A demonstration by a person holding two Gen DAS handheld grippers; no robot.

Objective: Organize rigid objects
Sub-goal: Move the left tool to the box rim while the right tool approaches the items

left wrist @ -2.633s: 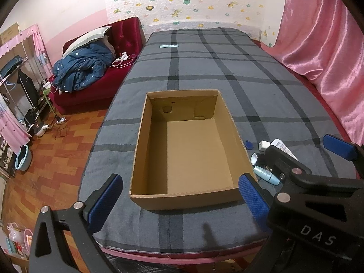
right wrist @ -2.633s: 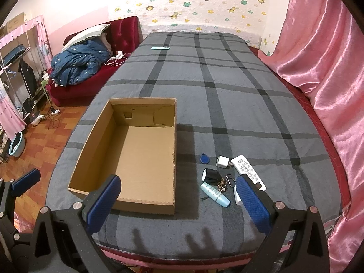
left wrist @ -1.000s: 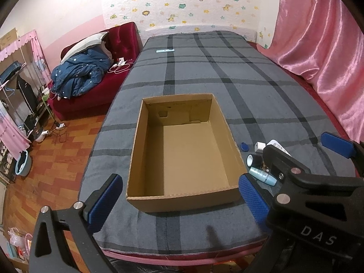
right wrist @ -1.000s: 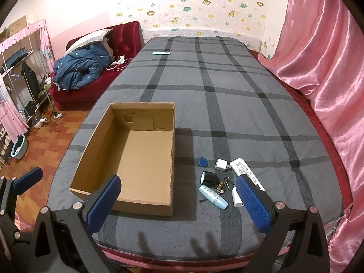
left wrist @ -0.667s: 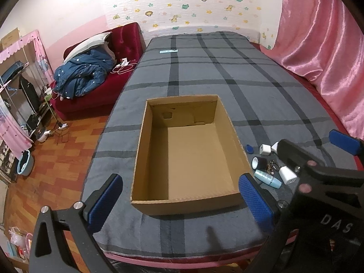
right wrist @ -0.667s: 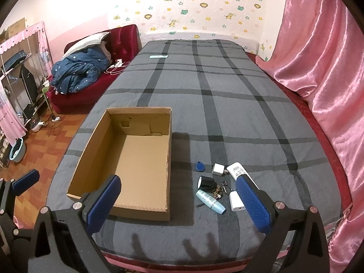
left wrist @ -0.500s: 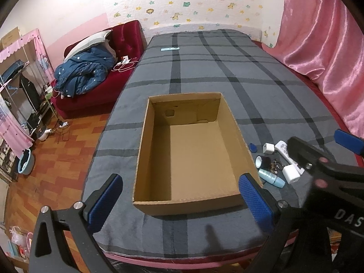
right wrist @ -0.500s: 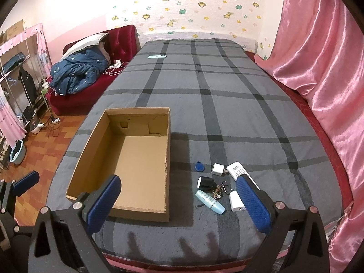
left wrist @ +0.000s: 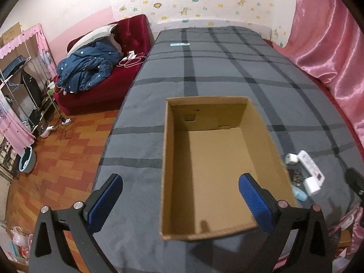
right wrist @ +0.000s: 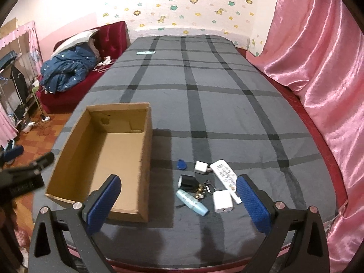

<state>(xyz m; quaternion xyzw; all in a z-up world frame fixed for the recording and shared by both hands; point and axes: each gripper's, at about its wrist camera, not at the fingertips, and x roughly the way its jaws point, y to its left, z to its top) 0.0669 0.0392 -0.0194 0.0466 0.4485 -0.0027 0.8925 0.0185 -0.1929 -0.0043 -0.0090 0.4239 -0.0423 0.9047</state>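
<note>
- My left tool (left wrist: 179,199) is wide open. Its two blue pads hold nothing and touch nothing.
- In the left view, the left tool hangs over the near end of the cardboard box (left wrist: 218,166). One blue pad is low left in the frame, over the bed, and the other is low right, over the box's right wall.
- My right tool (right wrist: 178,199) is wide open too. It holds nothing and touches nothing.
- In the right view, the small things lie in the lower middle of the frame, between the two blue pads and a bit above them.
- The box is open on top and has nothing in it. It sits on the gray bed (right wrist: 227,104), at the left of the right view.
- The small things are in a bunch on the bed, just to the right of the box.
- There is a light blue bottle (right wrist: 193,202) lying on its side, a white block (right wrist: 223,201) just beside it, and a white remote (right wrist: 226,174) next to that.
- Higher up are a small white cube (right wrist: 201,167) and a blue tag (right wrist: 181,164).
- A black round thing (right wrist: 187,182) and some keys (right wrist: 200,190) lie in the middle of the bunch.
- A pink curtain (right wrist: 318,79) hangs on the right side.
</note>
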